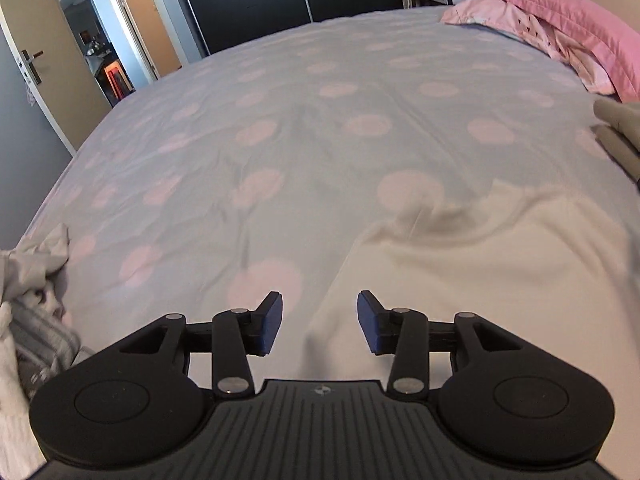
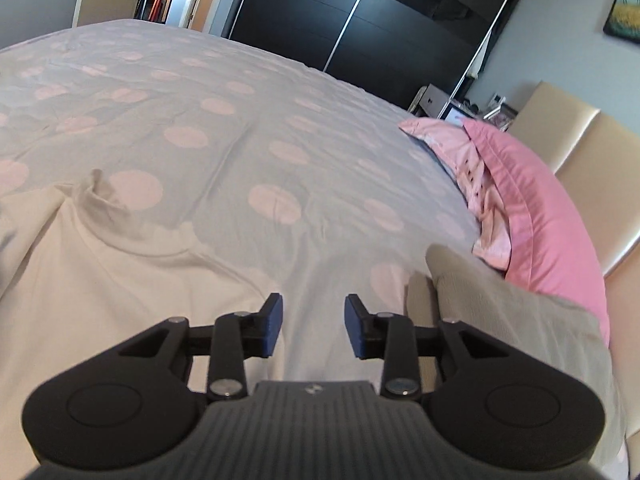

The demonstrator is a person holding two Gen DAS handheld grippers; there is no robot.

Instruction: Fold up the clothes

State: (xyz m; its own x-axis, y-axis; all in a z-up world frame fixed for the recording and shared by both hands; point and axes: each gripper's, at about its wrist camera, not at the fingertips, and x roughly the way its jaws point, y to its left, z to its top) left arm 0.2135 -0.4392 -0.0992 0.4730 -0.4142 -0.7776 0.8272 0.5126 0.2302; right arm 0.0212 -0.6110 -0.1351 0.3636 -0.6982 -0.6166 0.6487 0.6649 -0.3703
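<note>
Cream cotton, the top [image 1: 480,272] lies spread on the dotted bedspread [image 1: 280,120] between my 2 hands, its collar pointing away from me toward the far side of the bed. My left gripper [image 1: 319,322] hangs over its left edge with the jaws parted and nothing between them, while my right gripper [image 2: 314,326], equally parted and empty, sits just off its right edge, near a folded grey-beige garment [image 2: 520,312]. I judge the left hand nearer the cloth.
</note>
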